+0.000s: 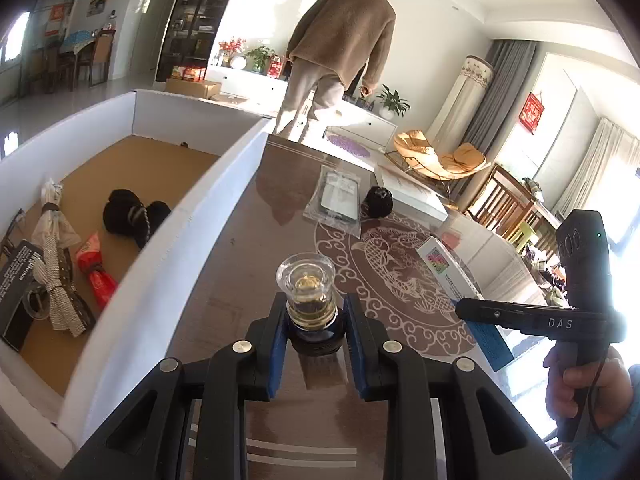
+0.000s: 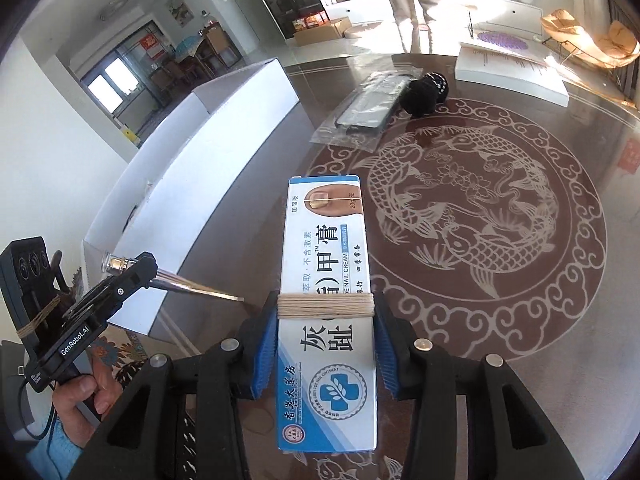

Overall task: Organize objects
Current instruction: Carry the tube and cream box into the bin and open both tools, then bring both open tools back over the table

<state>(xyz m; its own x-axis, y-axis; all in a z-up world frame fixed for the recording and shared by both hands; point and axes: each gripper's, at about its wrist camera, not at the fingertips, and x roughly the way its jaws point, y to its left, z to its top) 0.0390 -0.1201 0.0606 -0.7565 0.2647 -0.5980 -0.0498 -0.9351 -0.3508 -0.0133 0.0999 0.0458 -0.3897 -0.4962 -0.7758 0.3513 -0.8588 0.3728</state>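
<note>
My left gripper (image 1: 313, 312) is shut on a small clear glass bottle (image 1: 307, 292) with yellowish liquid and a dark cap, held above the brown table just right of the white cardboard box (image 1: 224, 196). My right gripper (image 2: 326, 320) is shut on a white and blue nail cream box (image 2: 326, 280) wound with string; it also shows in the left wrist view (image 1: 452, 276). The left gripper with the bottle (image 2: 114, 263) shows at the left of the right wrist view, beside the white box (image 2: 192, 184).
Inside the box lie a black knitted item (image 1: 134, 214), a red packet (image 1: 94, 270), a woven strap (image 1: 54, 268) and a dark booklet (image 1: 16, 280). On the table are a bagged phone case (image 1: 340, 200), a black pompom (image 1: 378, 202) and a white book (image 1: 412, 192). A person (image 1: 340, 48) stands beyond.
</note>
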